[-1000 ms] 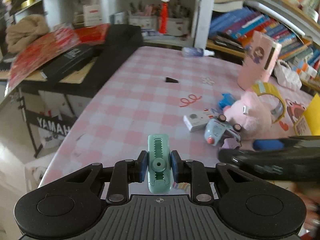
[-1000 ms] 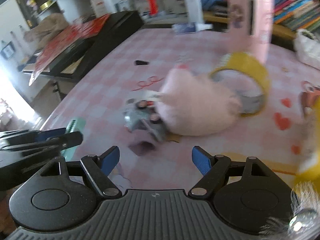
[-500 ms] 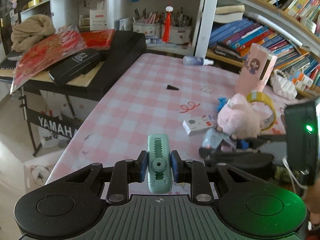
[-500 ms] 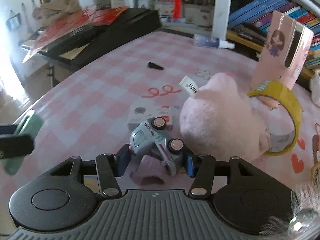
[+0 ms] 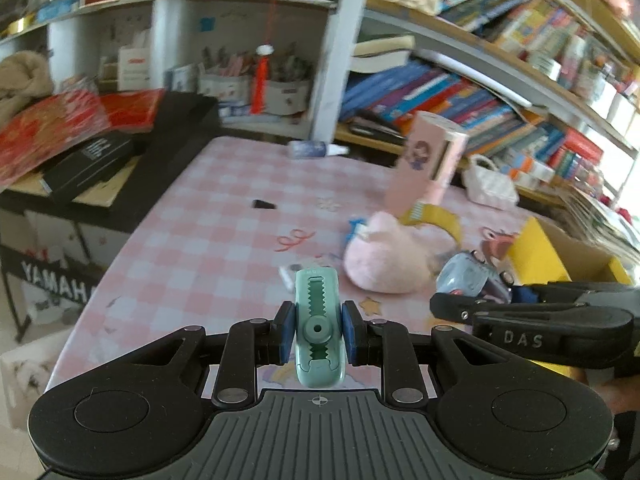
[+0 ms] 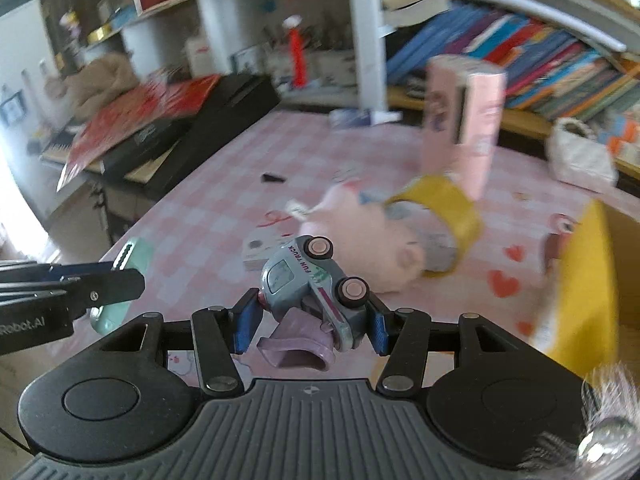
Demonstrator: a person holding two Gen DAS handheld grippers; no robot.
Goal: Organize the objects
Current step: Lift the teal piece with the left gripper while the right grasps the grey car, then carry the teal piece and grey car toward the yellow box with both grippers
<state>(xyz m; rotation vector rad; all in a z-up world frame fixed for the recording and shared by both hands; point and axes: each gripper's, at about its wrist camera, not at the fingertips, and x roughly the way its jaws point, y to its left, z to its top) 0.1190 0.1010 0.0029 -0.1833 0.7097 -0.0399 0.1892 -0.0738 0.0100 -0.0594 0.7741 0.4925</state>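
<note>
Here, a grey-blue toy truck [image 6: 316, 280] is gripped by the right gripper [image 6: 311, 326], its blue pads clenched on the toy's two ends, so its long axis runs crosswise between the fingers. It is tipped on its side, wheels facing the camera, and appears to be held clear of the pink checked table [image 6: 224, 184]. A lilac piece [image 6: 298, 342] is seen beneath it; whether it belongs to the toy cannot be told. A yellow box [image 6: 576, 280] lies near, to the right and slightly ahead, the side on which the right gripper is the nearer. It is judged the likely drop point, which would call for a short carry rightward. In the left gripper [image 5: 318, 334], a mint-green correction-tape dispenser [image 5: 319, 328] is clamped, long axis pointing forward. A pink plush toy [image 5: 384, 260] and a yellow tape roll [image 5: 436, 216] are left on the table.
</note>
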